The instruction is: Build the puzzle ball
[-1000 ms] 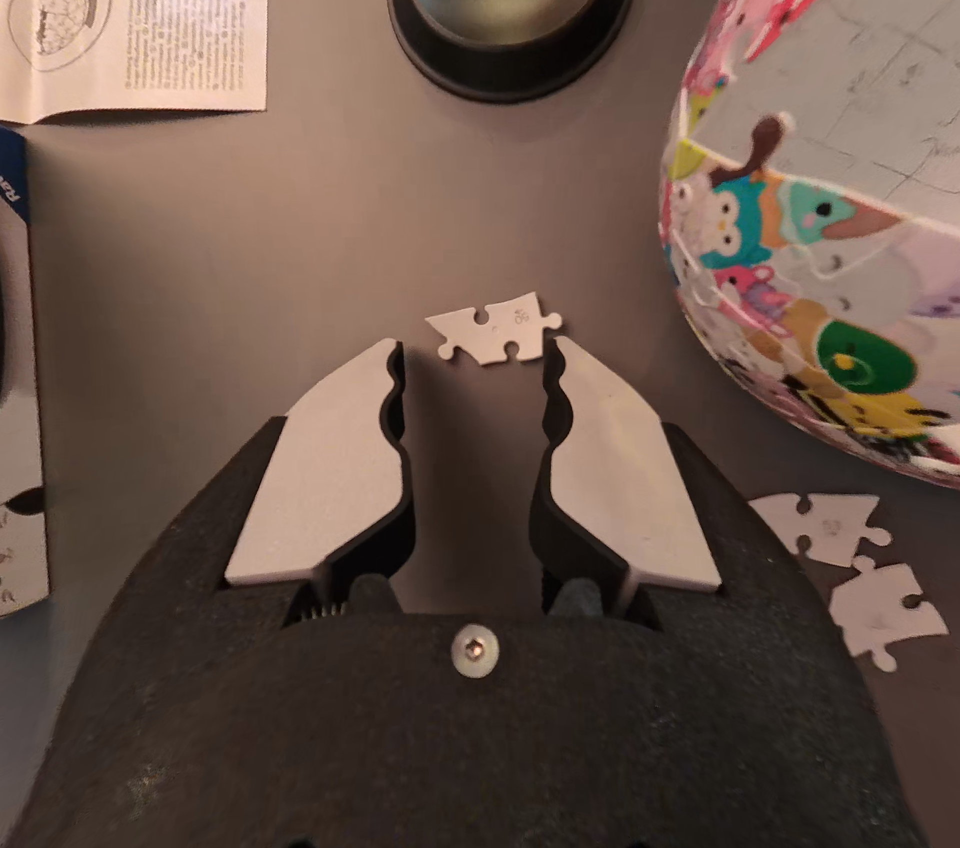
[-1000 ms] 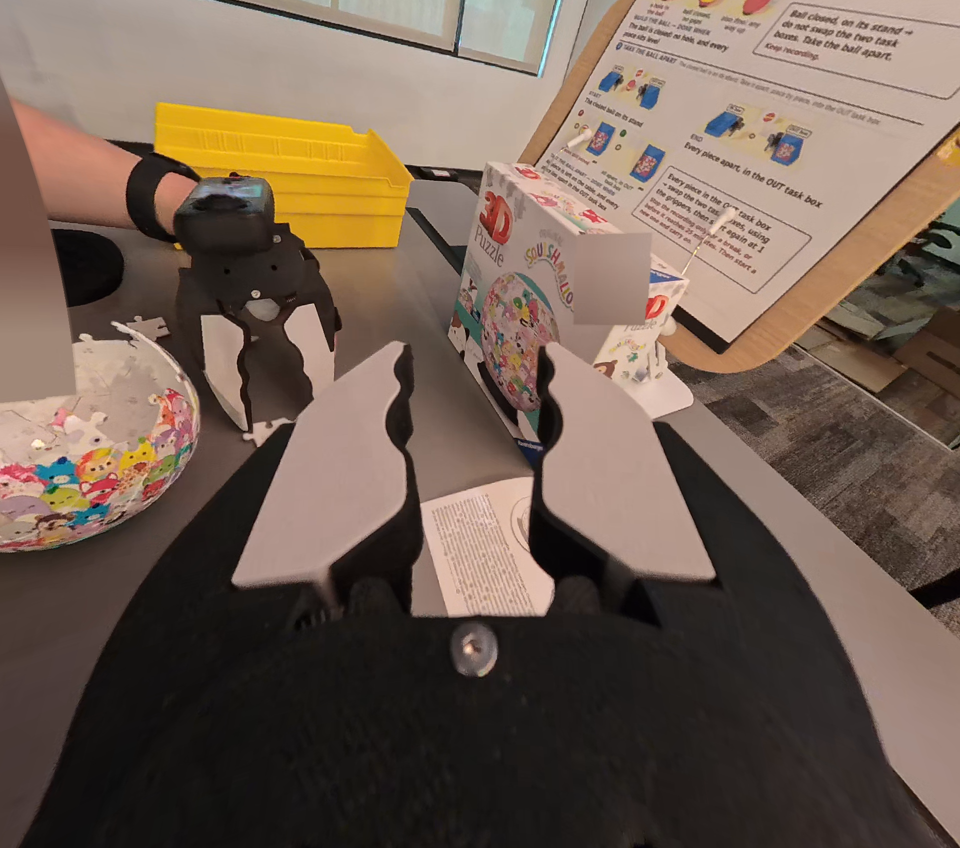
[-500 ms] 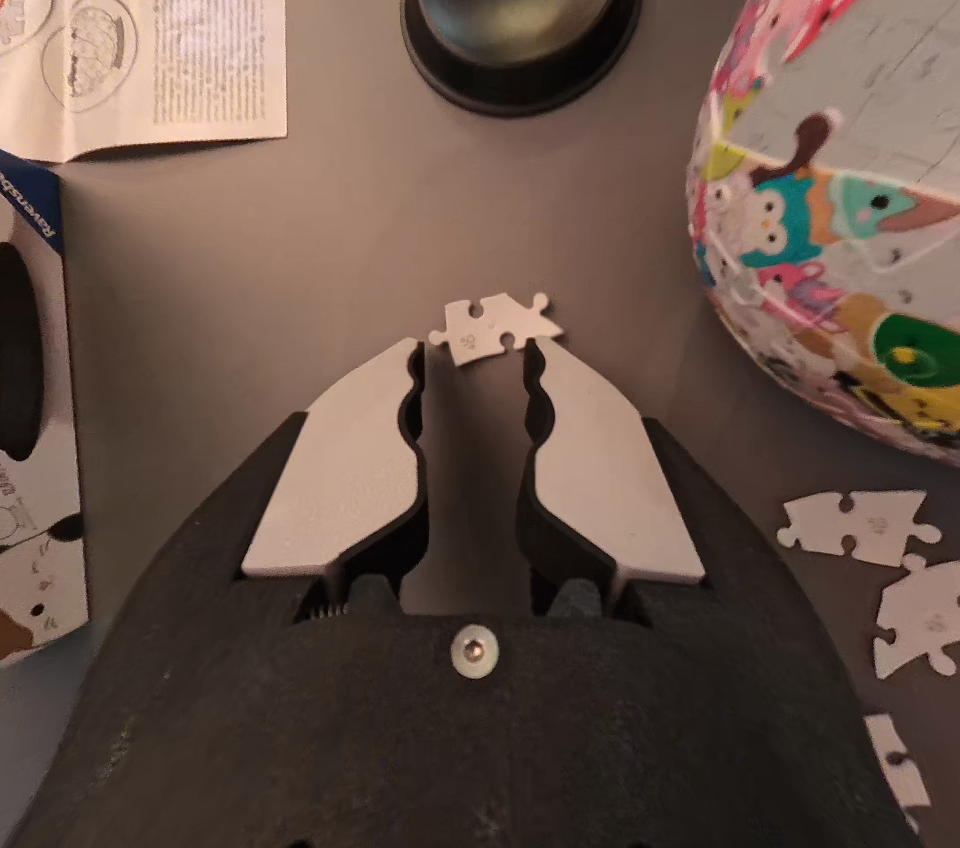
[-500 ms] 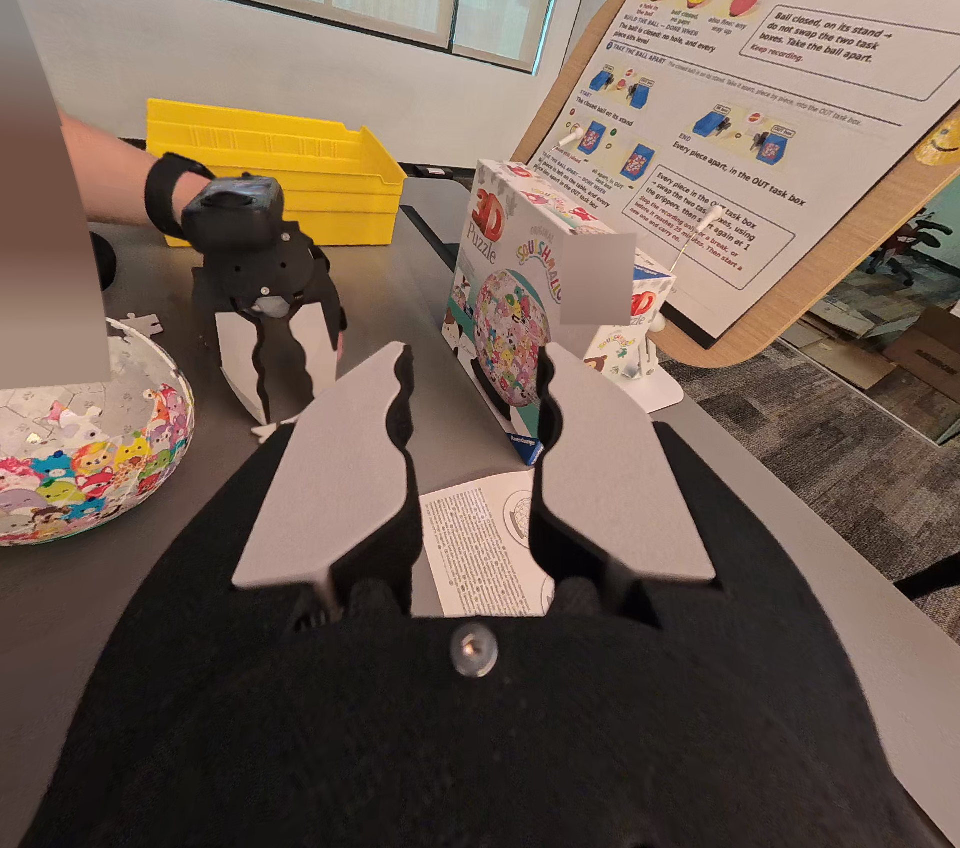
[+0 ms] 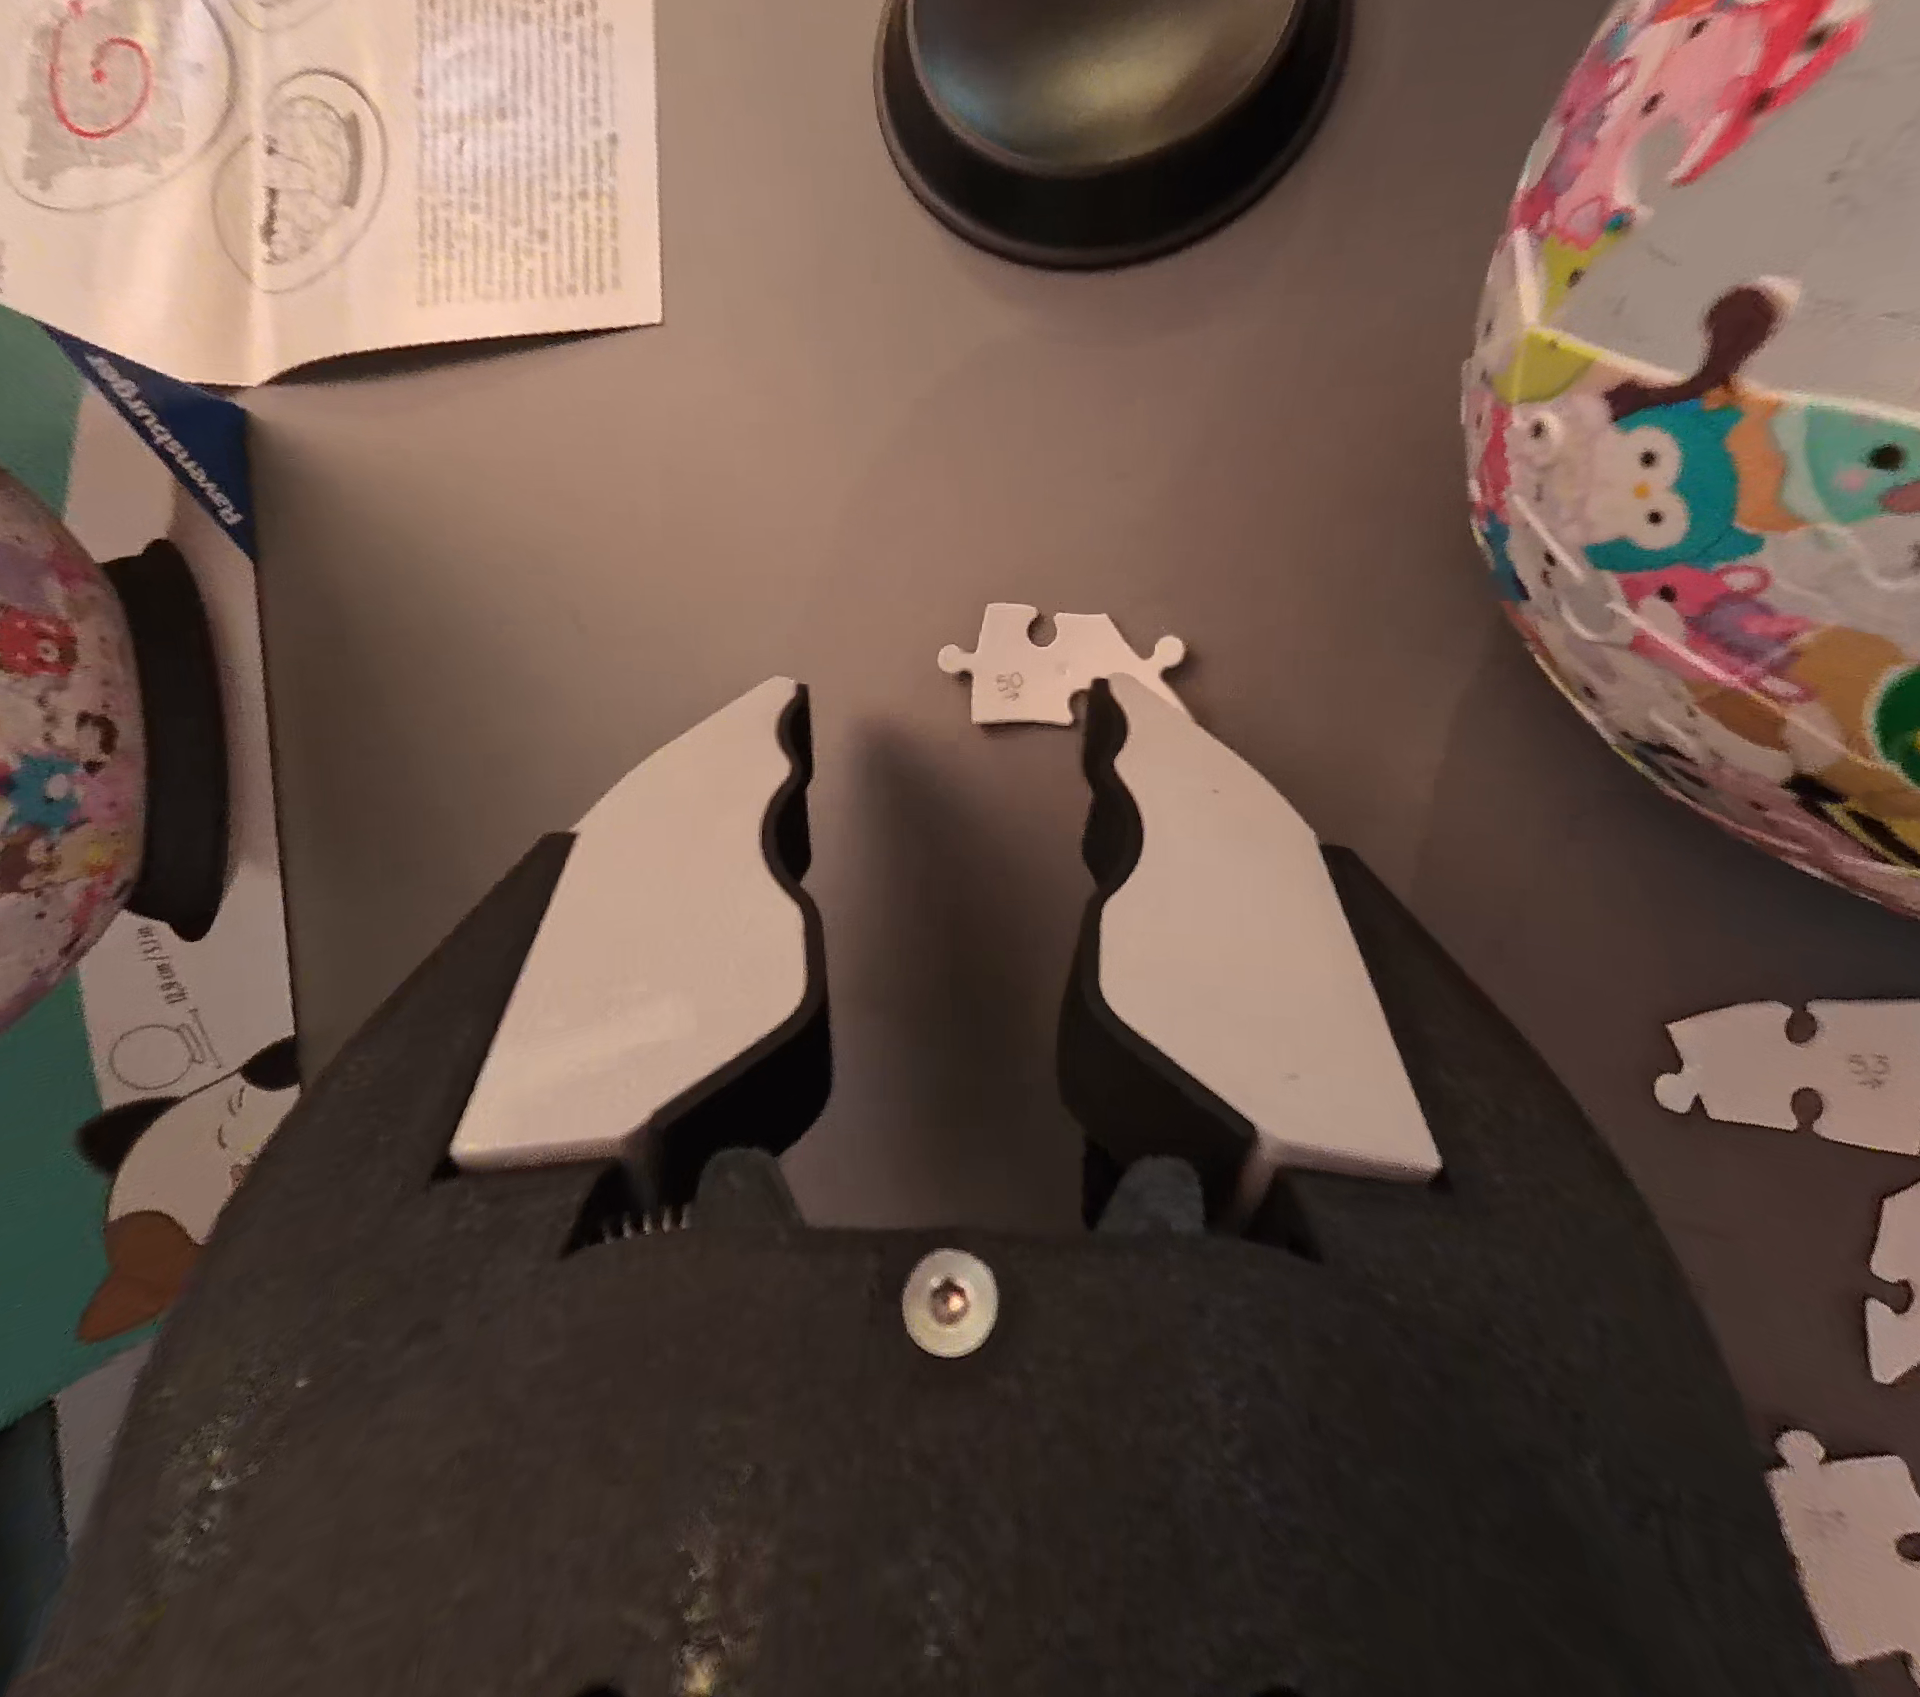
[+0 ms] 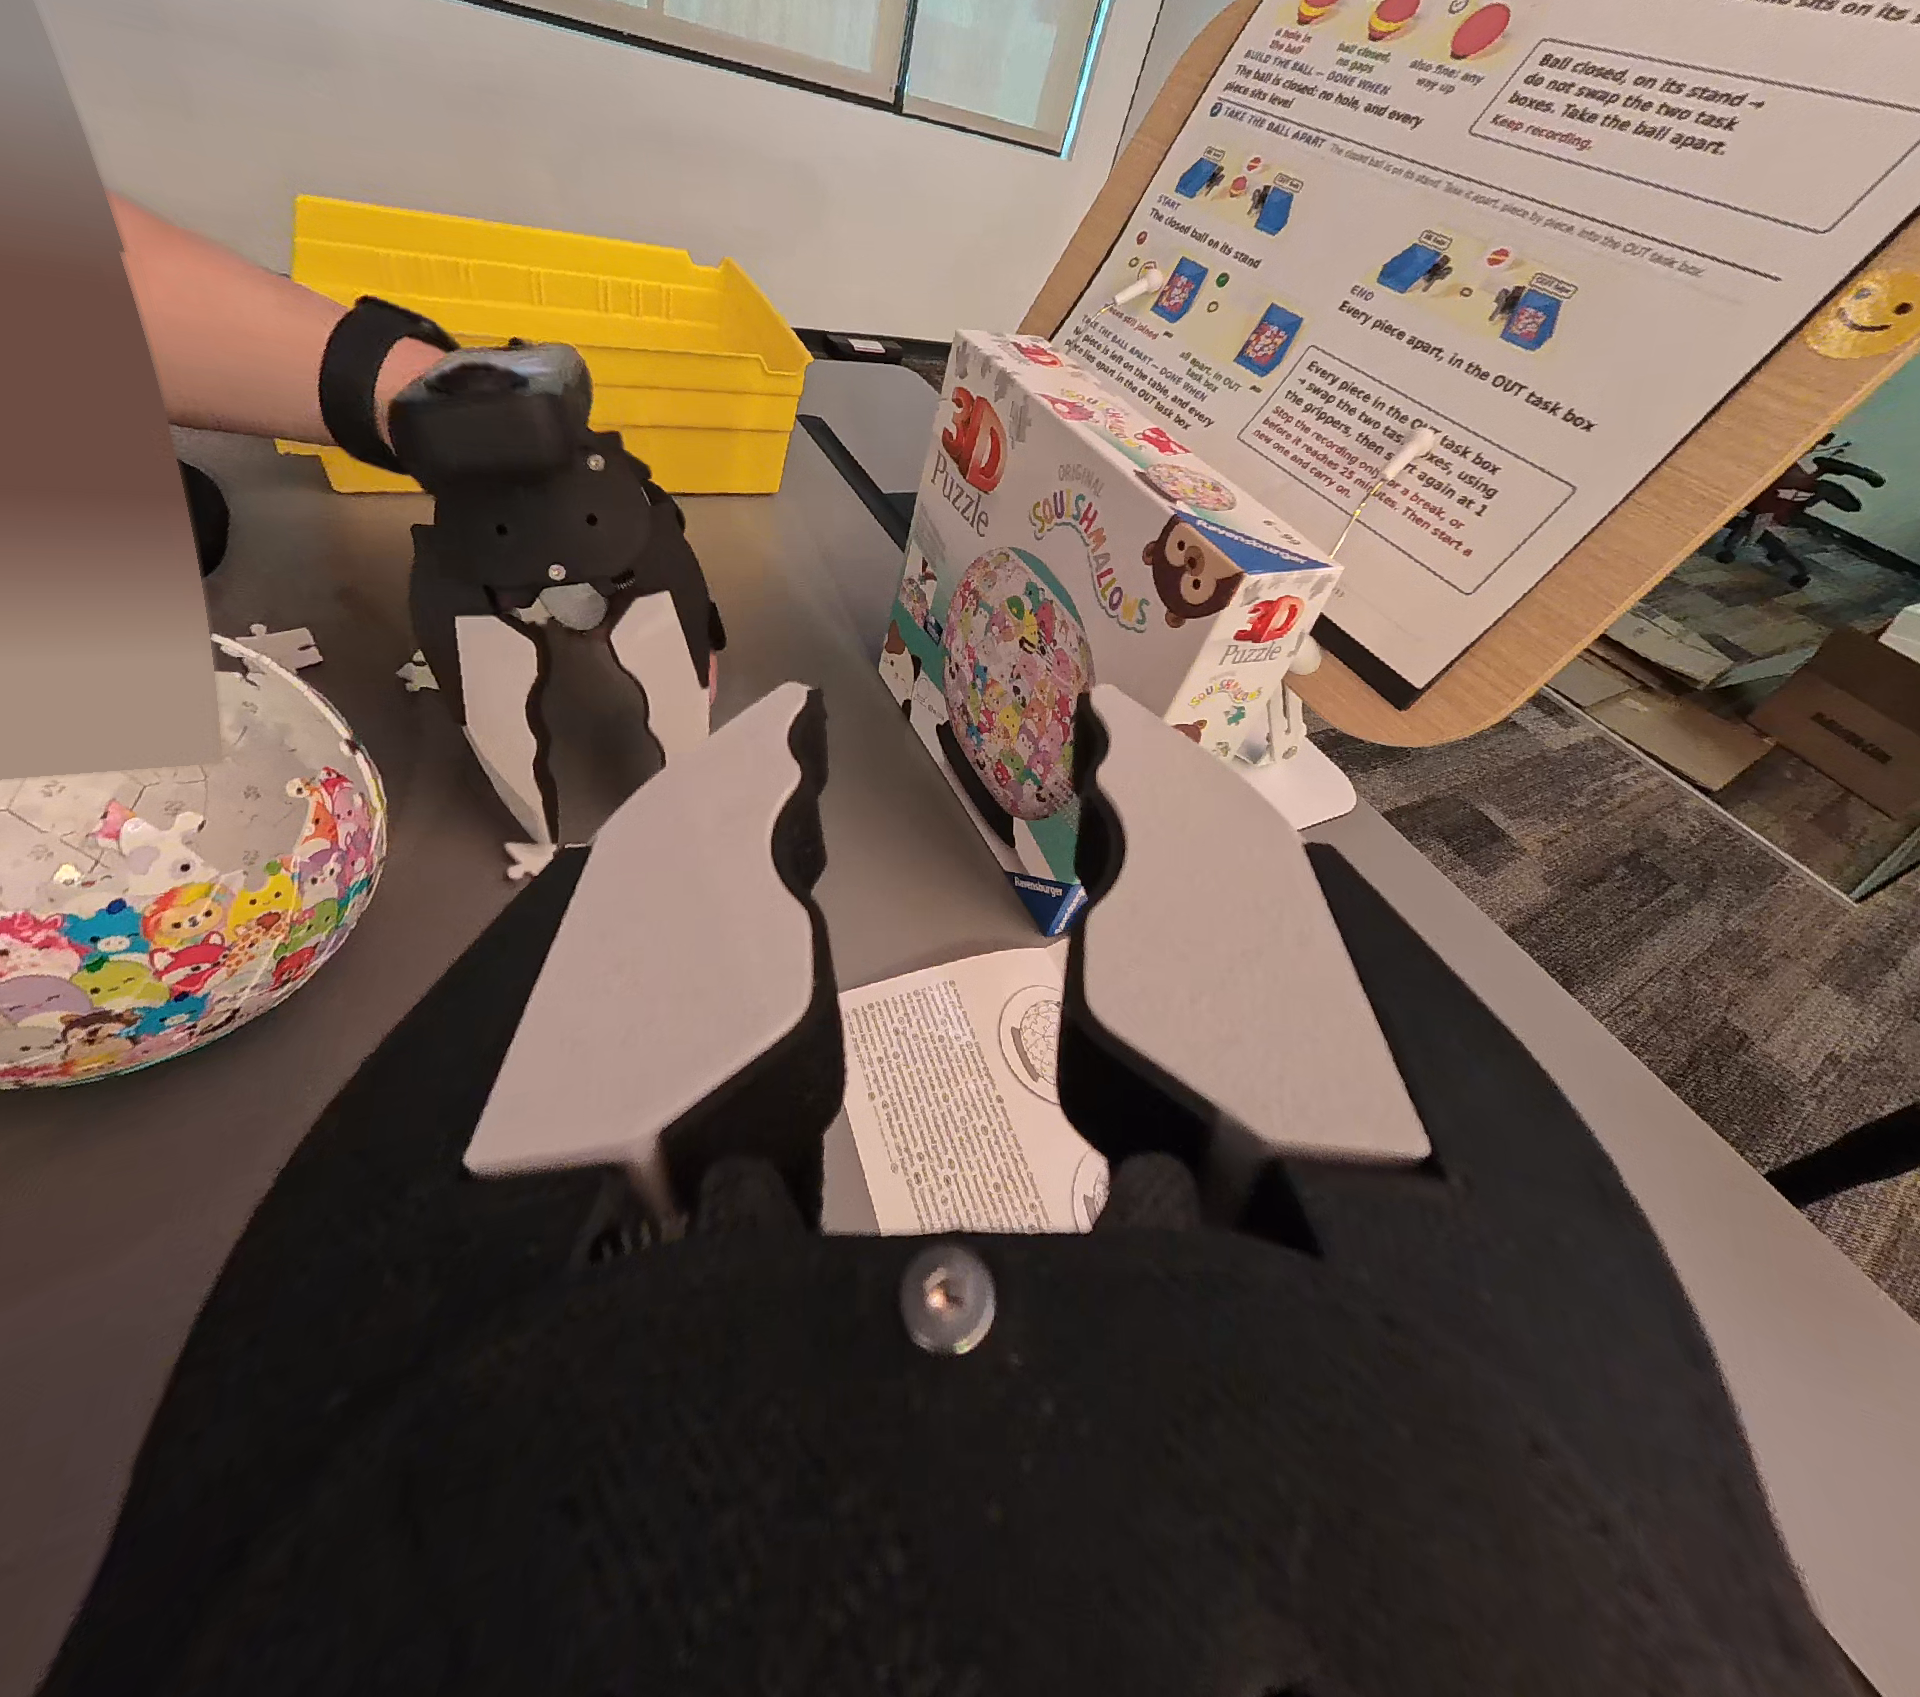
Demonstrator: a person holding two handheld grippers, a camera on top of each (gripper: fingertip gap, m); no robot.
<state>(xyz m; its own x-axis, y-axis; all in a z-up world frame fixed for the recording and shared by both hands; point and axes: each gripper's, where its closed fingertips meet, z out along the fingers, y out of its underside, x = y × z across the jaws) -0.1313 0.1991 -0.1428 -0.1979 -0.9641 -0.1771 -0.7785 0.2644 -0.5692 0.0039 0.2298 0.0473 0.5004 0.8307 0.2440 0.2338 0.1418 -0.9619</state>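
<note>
A white face-down puzzle piece (image 5: 1023, 671) lies on the grey table (image 5: 623, 567). My left gripper (image 5: 948, 697) is open and empty just above it, and the right fingertip (image 5: 1117, 712) overlaps the piece's right end. The half-built puzzle ball (image 5: 1714, 452), a colourful open bowl, sits to the right. Its black stand (image 5: 1112, 26) is straight ahead. My right gripper (image 6: 948, 712) is open and empty, held above the table. Its view shows the left gripper (image 6: 603, 774) pointing down at the piece (image 6: 525, 858), with the ball (image 6: 187, 899) at the left.
Several loose white pieces (image 5: 1787, 1091) lie at the lower right. An instruction leaflet (image 5: 312, 68) and the puzzle box (image 5: 156, 816) are at the left. Yellow bins (image 6: 540, 359) and an instruction board (image 6: 1507, 193) stand behind. The table edge (image 6: 1507, 951) runs to the right.
The left jaws narrowed around the piece half a second ago, then opened wider. The piece turned and now sits off to the right. The left gripper drew back. The right gripper barely moved.
</note>
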